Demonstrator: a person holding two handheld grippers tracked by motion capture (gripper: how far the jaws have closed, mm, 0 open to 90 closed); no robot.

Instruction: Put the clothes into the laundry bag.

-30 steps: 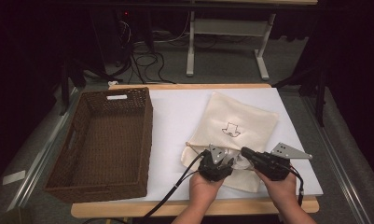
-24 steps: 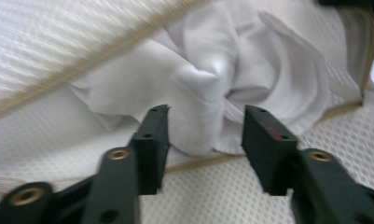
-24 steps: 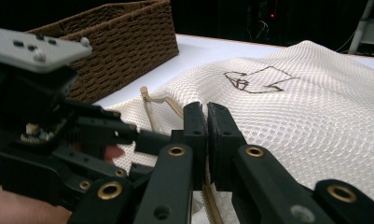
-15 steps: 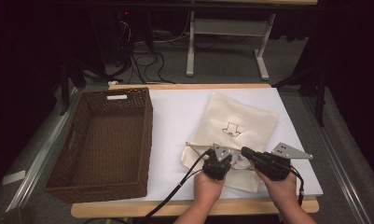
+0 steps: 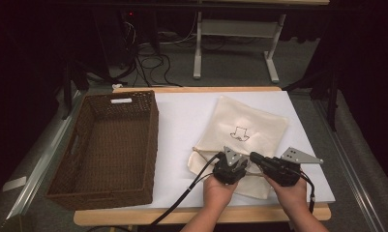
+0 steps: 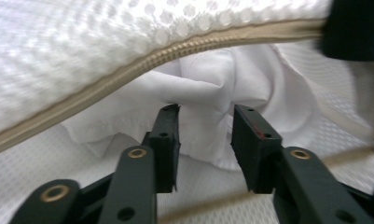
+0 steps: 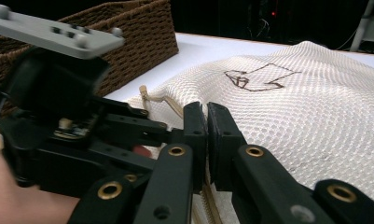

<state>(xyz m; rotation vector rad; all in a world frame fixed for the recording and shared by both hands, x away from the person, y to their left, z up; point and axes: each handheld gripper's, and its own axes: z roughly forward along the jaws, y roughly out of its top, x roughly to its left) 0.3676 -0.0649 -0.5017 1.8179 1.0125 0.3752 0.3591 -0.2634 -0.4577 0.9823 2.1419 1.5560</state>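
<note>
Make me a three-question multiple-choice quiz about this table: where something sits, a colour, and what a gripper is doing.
1. Where is the wicker basket?
A. left of the mesh bag
B. on the bag
C. right of the bag

2. What colour is the cloth inside the bag?
A. red
B. white
C. black

3. How do the right gripper jaws stand?
A. wide apart
B. shut on the bag's zipper edge
C. shut on the basket

Answers: A, the high view shows it; B, the left gripper view shows white folds; B, jaws pinch the edge.

We see a cream mesh laundry bag (image 5: 245,137) lying flat, zipper edge (image 6: 184,49) lifted, white cloth (image 6: 208,100) bunched inside.
</note>
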